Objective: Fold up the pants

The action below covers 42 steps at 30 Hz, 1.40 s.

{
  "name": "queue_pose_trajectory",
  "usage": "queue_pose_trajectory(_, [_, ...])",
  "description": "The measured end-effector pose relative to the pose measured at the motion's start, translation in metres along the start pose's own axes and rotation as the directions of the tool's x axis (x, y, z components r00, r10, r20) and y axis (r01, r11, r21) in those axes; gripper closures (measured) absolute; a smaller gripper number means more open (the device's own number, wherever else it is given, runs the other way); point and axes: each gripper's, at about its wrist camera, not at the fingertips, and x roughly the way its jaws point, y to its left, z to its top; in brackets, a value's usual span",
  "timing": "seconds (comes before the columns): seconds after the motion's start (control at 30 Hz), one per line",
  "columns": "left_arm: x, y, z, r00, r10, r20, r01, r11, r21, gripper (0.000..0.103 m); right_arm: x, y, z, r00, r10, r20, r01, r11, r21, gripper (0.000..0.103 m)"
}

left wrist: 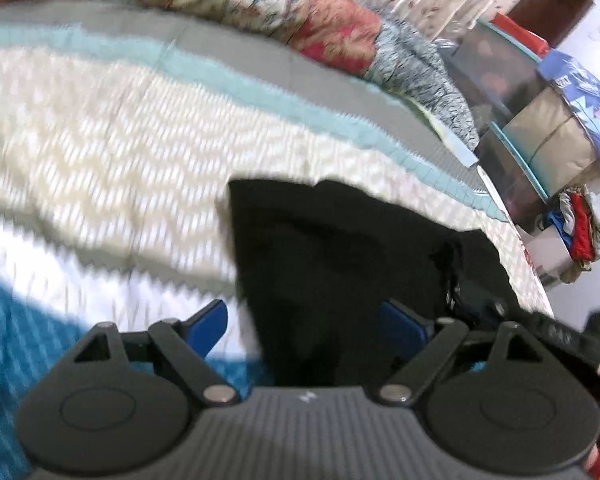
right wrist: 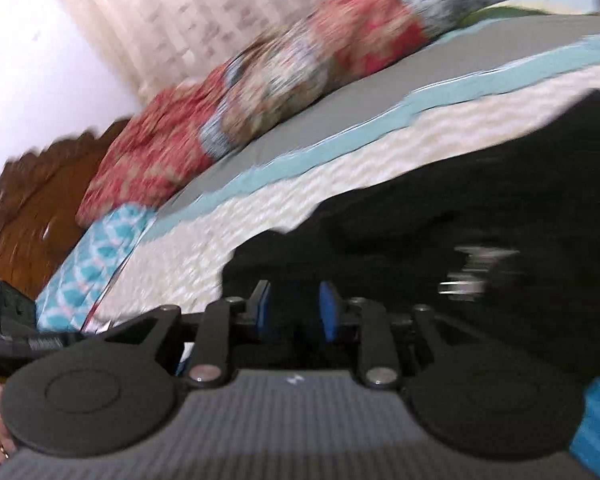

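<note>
Black pants (left wrist: pixel 340 248) lie on the bed, over a cream zigzag-patterned bedspread (left wrist: pixel 100 128) that is edged farther off by a light teal stripe (left wrist: pixel 236 76) and a grey band. In the left wrist view the dark cloth spreads from the middle toward the near right, and the left gripper (left wrist: pixel 304 320) stands with its blue pads wide apart: the left pad (left wrist: pixel 206 330) sits over the pale bedspread, the right pad (left wrist: pixel 404 326) over the black cloth, and the edge of the pants runs between them, with nothing pinched. At the far side of the bed a bundled red and beige floral quilt (left wrist: pixel 284 4) lies along the curtain, and on the right, past the bed edge, stand stacked boxes (left wrist: pixel 540 128) and a heap of coloured clothes (left wrist: pixel 580 232).

In the right wrist view, which is blurred by motion, the pants (right wrist: pixel 460 216) fill the right and middle. The right gripper (right wrist: pixel 294 314) has its blue pads (right wrist: pixel 327 312) drawn fairly near each other with a dark gap between; whether cloth is caught there, I cannot tell. A teal-patterned pillow (right wrist: pixel 96 256) lies at the left beside the quilt (right wrist: pixel 260 92), with a brown wooden headboard (right wrist: pixel 40 192) beyond it.
</note>
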Motion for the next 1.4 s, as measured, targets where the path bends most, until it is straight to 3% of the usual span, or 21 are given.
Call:
queue_pose_trajectory(0.13, [0.025,-0.036,0.023,0.998,0.061,-0.004,-0.060,0.993,0.104,0.017,-0.036,-0.030,0.004,0.990,-0.103,0.098,0.096,0.992,0.080,0.073])
queue_pose_trajectory(0.27, [0.060,-0.068,0.025,0.980,0.197,-0.030,-0.188,0.965,0.182,0.018,-0.057,-0.052,0.003,0.976,-0.149,0.156,0.122,0.978,0.171,0.073])
queue_pose_trajectory(0.47, [0.069,-0.076,0.008,0.956,0.288,-0.048,-0.271,0.936,0.226,0.019,-0.066,-0.070,-0.005,0.972,-0.173,0.161,0.137,0.968,0.213,0.072])
queue_pose_trajectory(0.7, [0.065,-0.066,0.007,0.939,0.340,-0.055,-0.323,0.924,0.206,0.019,-0.075,-0.089,0.001,0.963,-0.198,0.183,0.150,0.957,0.249,0.070])
queue_pose_trajectory(0.93, [0.059,-0.057,0.008,0.928,0.368,-0.051,-0.353,0.917,0.188,0.018,-0.083,-0.106,0.009,0.945,-0.247,0.213,0.190,0.948,0.256,0.060])
queue_pose_trajectory(1.1, [0.049,-0.050,0.010,0.925,0.378,-0.040,-0.367,0.914,0.172,0.017,-0.096,-0.127,0.017,0.901,-0.339,0.270,0.254,0.918,0.303,0.041])
queue_pose_trajectory(1.23, [0.030,-0.035,0.013,0.935,0.354,-0.011,-0.350,0.929,0.123,0.000,-0.106,-0.145,0.027,0.863,-0.410,0.294,0.309,0.890,0.335,0.030])
queue_pose_trajectory(1.4, [0.027,-0.004,0.020,0.956,0.290,-0.049,-0.289,0.957,0.010,0.000,-0.105,-0.168,0.048,0.861,-0.420,0.286,0.329,0.891,0.314,0.023])
